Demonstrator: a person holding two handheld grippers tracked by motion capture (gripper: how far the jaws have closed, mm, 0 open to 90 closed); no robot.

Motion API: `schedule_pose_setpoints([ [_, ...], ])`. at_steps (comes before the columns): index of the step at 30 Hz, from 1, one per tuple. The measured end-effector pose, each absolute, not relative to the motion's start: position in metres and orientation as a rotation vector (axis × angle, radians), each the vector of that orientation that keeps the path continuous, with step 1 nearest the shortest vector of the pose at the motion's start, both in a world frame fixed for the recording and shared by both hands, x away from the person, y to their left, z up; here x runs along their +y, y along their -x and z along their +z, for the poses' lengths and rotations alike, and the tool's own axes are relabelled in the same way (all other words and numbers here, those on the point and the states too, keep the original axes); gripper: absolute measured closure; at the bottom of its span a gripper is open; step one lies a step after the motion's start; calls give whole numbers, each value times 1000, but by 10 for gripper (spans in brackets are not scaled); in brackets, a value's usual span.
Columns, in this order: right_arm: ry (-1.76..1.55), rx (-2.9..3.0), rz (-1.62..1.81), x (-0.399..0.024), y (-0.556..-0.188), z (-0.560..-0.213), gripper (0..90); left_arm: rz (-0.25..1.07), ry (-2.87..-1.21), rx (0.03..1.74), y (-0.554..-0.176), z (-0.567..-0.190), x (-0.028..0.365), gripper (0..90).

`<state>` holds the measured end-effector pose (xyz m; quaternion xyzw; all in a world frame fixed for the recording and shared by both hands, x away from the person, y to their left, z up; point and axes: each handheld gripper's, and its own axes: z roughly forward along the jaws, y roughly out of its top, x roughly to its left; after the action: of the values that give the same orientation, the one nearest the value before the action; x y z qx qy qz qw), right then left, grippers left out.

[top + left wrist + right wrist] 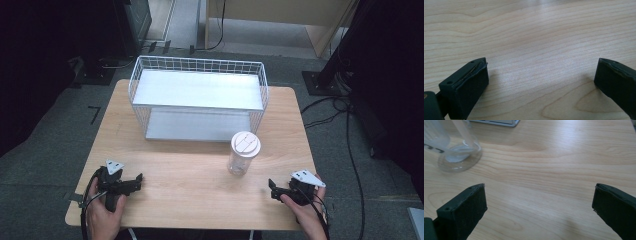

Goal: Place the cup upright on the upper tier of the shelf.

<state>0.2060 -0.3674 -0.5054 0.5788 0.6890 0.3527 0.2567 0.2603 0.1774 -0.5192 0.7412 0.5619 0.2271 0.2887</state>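
A clear plastic cup [243, 153] with a pale pink lid stands upright on the wooden table [200, 170], right of centre; its see-through base [459, 157] shows at the upper left of the right gripper view. Behind it sits a white wire basket rack [197, 97] with two grey shelves. My left gripper [139, 181] rests low at the front left, held by a hand, open, with bare wood between its jaws [541, 77]. My right gripper [271, 189] sits at the front right, a little right of and nearer than the cup, also open and holding nothing [539, 202].
The table's front edge [190, 227] runs just under both hands. Black stands and cables [345, 125] lie on the grey floor to the right, dark equipment [100, 65] to the back left. Bare wood stretches between the two grippers.
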Motion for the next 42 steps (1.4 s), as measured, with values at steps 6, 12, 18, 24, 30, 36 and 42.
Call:
schedule_pose_setpoints([
  [6,-1553,1883,992,-355,-211,-504,0,607,-1979,1499,-260,-519,177,0],
  [12,-1509,1917,1032,-334,-217,-502,0,607,-1979,1499,-260,-519,177,0],
  [18,-1454,1950,1081,-311,-223,-502,0,607,-1979,1499,-260,-519,177,0],
  [24,-1411,1950,1129,-287,-231,-502,0,607,-1979,1499,-260,-519,177,0],
  [30,-1404,1908,1168,-272,-239,-501,0,606,-1979,1500,-260,-519,177,0],
  [36,-1421,1832,1207,-265,-246,-499,0,607,-1979,1499,-260,-519,178,0],
  [42,-1420,1738,1252,-261,-250,-495,14,607,-1979,1499,-260,-519,178,0],
])
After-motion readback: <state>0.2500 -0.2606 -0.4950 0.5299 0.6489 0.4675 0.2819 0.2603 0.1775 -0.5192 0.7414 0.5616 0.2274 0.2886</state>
